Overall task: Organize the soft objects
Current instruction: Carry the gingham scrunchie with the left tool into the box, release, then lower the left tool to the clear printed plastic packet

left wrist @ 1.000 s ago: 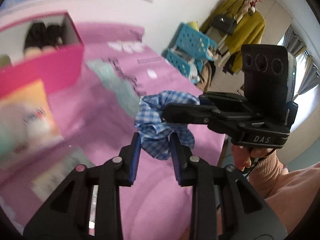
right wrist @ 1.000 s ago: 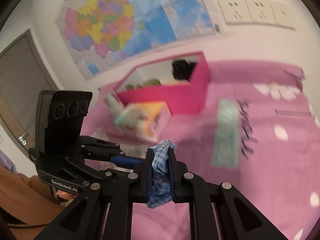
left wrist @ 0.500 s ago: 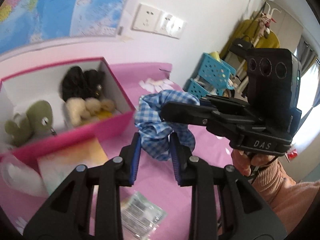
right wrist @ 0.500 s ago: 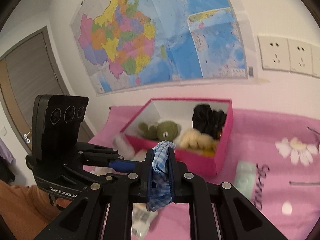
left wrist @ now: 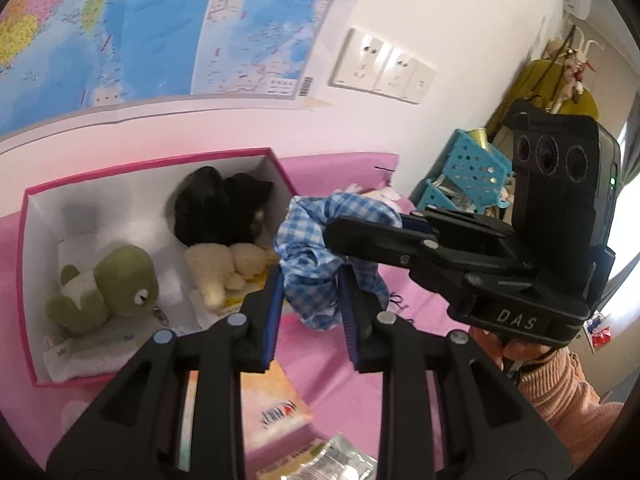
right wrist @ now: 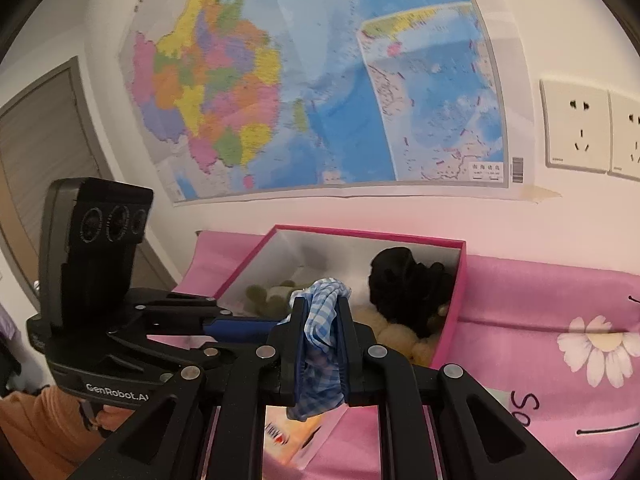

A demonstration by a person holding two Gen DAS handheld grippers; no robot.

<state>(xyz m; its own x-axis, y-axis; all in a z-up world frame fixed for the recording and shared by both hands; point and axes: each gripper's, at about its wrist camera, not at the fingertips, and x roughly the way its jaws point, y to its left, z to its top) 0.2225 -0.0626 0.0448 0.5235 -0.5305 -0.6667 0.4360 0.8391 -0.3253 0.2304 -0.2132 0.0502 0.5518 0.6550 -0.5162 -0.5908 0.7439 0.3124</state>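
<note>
Pink box now closer, both tools clamped on checked scrunchie, pink floral sheet, wall map.

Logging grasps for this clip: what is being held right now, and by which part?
A blue gingham scrunchie, held by both grippers: the left gripper pinches its lower bunched fabric, the right gripper clamps another fold.

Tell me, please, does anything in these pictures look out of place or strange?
One thing: the blue checked scrunchie is clamped by both the left tongs and the right tongs at once, bunched between them in the air, not yet in the pink box. The plush toys in the box look tidy.
</note>
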